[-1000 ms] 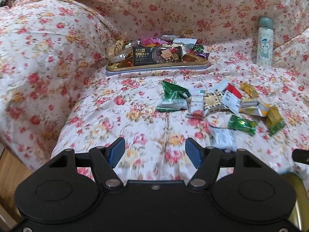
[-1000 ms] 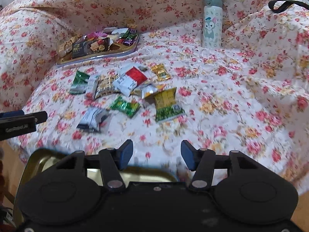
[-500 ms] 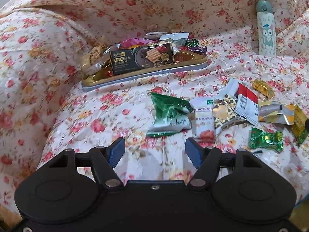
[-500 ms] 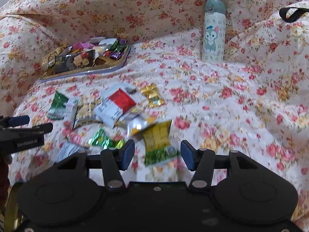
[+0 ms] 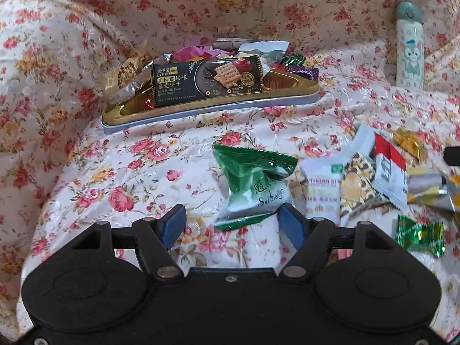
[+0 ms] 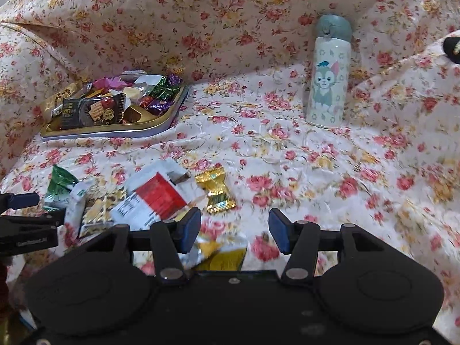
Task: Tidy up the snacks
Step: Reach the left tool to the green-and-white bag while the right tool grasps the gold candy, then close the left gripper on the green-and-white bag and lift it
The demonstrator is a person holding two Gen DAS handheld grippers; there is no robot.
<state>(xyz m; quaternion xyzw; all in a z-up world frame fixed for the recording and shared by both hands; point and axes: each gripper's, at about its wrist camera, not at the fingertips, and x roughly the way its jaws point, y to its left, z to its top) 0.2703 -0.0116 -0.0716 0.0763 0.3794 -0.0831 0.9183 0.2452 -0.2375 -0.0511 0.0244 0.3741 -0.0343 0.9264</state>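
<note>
Loose snack packets lie scattered on the flowered cloth. My left gripper [image 5: 231, 225] is low over the cloth with its jaws opening. The lower end of a green packet [image 5: 253, 184] lies between its fingertips, and the pads are not pressing on it. Beside that packet are a white packet [image 5: 322, 189], a leopard-print one [image 5: 356, 184] and a red-and-white one [image 5: 388, 169]. My right gripper [image 6: 235, 228] stands open just short of a gold candy [image 6: 215, 189], above a yellow and silver packet [image 6: 221, 254]. At the back left, a gold tray [image 5: 215, 106] [image 6: 115, 130] holds several snacks.
A cat-print bottle [image 5: 409, 46] [image 6: 327, 86] stands upright at the back right. The cloth rises in folds behind the tray and along both sides. The left gripper's black frame [image 6: 26, 230] juts in at the left edge of the right wrist view.
Both grippers have moved forward and down toward the loose packets. The left jaws stand a little wider. The gold tin under the right gripper has left view.
</note>
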